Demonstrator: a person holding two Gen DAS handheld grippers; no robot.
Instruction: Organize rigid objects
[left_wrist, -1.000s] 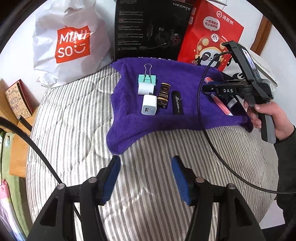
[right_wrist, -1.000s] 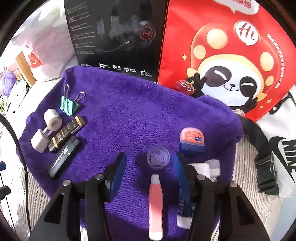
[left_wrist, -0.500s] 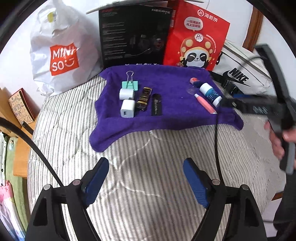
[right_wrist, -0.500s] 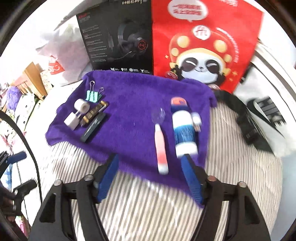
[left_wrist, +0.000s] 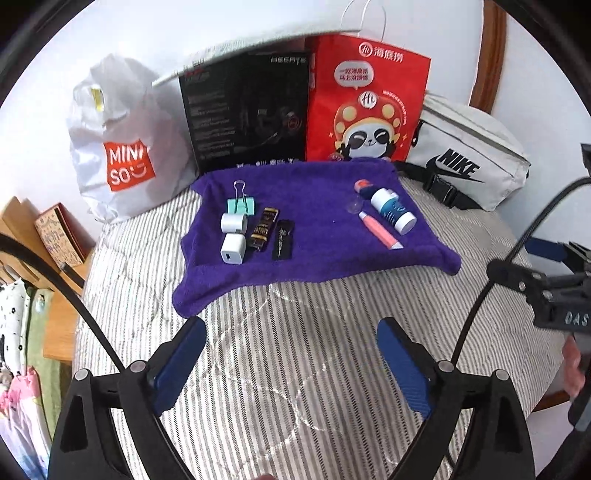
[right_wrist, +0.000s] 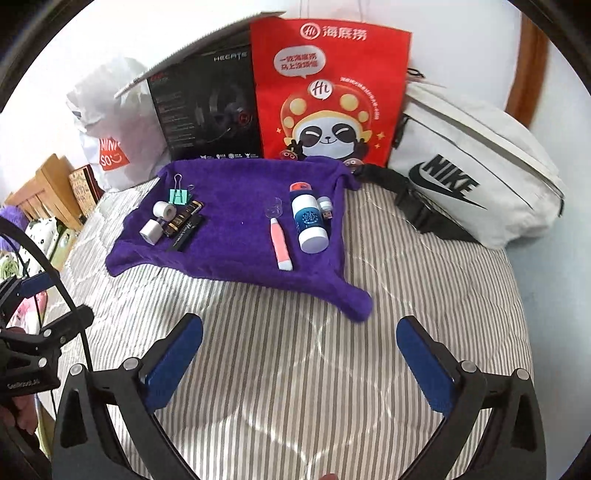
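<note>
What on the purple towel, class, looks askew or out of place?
Little does. The two groups lie tidy, but the clear cap sits loose beside the pink tube, and the purple towel is rumpled, one corner trailing onto the striped bedcover.

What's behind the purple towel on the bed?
Behind the purple towel stand a black headset box and a red panda bag, side by side. The towel's back edge hides their bottoms. What is behind them is hidden.

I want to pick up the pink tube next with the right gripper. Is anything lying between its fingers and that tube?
Nothing visible. Between the right gripper, its jaws opening and empty, and the pink tube lie only bare striped bedding and the purple towel's edge.
</note>
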